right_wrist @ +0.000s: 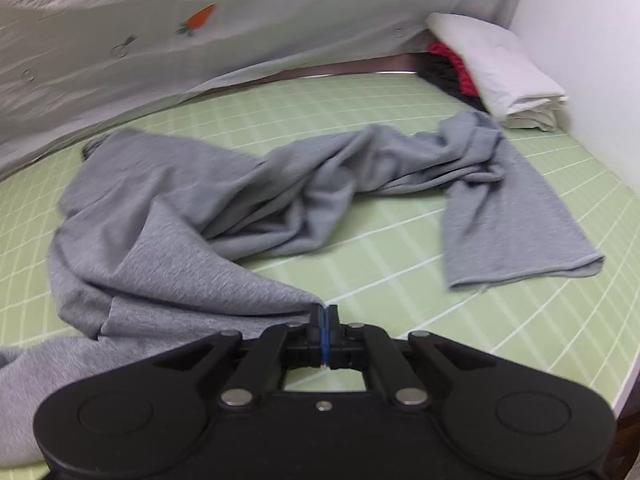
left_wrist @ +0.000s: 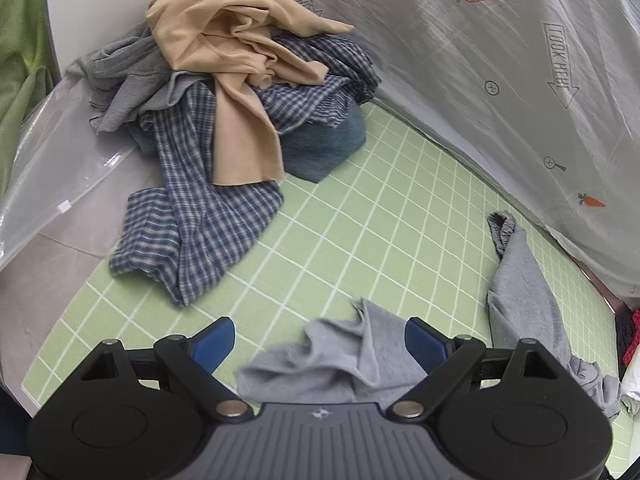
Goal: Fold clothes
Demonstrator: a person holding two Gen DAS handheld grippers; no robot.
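Two views: each showed what the other lacked.
Left gripper (left_wrist: pixel 320 338): jaws spread wide, holding nothing.
Left view only: clothes pile (left_wrist: pixel 224 92).
Right gripper (right_wrist: pixel 325 314): clamped on grey garment (right_wrist: pixel 192 208).

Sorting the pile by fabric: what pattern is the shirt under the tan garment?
Blue-and-white check on the shirt, clearest in the left wrist view.

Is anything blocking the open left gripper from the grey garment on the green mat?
Nothing visible does. The left gripper is open with a bunched edge of the grey garment already between its fingers. The pile of unfolded clothes sits farther back. The right gripper is shut on another edge.
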